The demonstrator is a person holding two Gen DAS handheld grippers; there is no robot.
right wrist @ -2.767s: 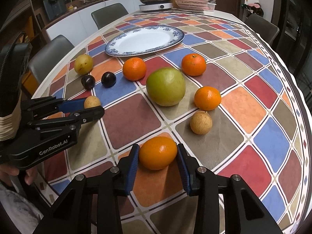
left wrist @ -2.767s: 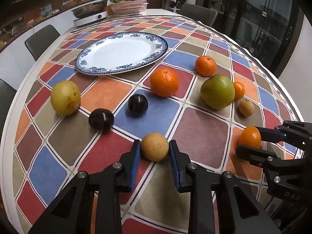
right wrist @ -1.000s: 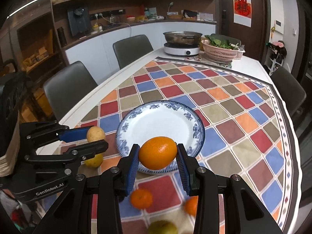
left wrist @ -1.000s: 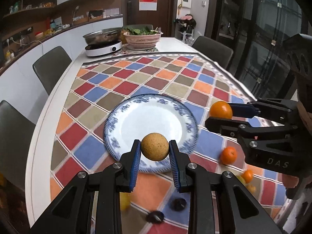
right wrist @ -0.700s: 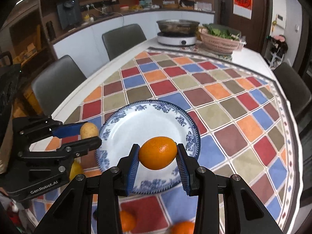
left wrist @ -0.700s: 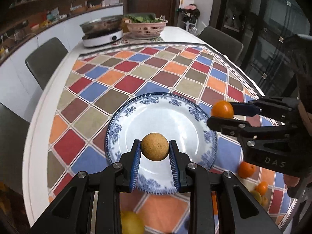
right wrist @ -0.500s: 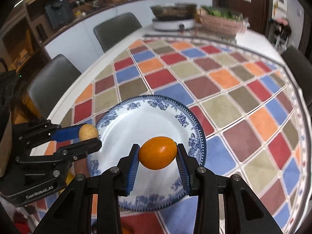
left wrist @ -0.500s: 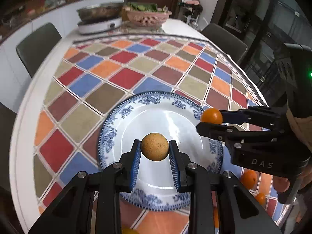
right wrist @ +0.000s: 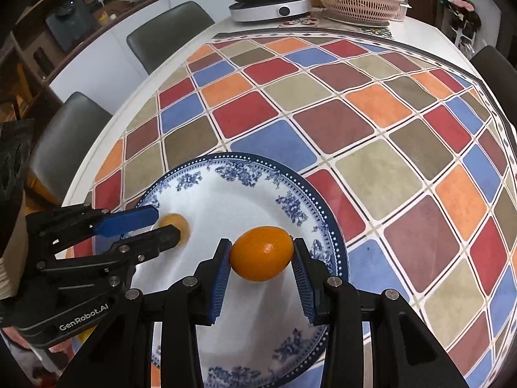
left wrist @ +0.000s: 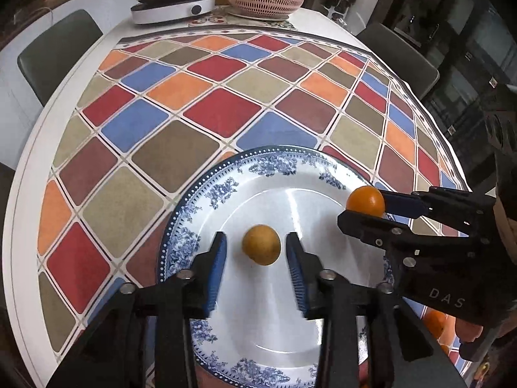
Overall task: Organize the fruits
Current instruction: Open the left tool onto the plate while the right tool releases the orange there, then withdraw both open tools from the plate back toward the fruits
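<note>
Opening its jaws over the plate (left wrist: 206,190), the left gripper (left wrist: 256,252) has a gap on each side of the brown fruit (left wrist: 261,248) between its blue pads; whether that fruit rests on the white centre cannot be told. Just to its right, the right gripper (right wrist: 261,263) clamps an orange (right wrist: 261,253) above the plate's right half, near the blue rim. Both grippers tilt steeply down, side by side, close but apart. Beyond the plate the tablecloth (right wrist: 371,123) lies bare to the far edge, where a cooker (right wrist: 269,8) and basket (right wrist: 358,5) stand. Chairs (right wrist: 168,29) line the left side.
</note>
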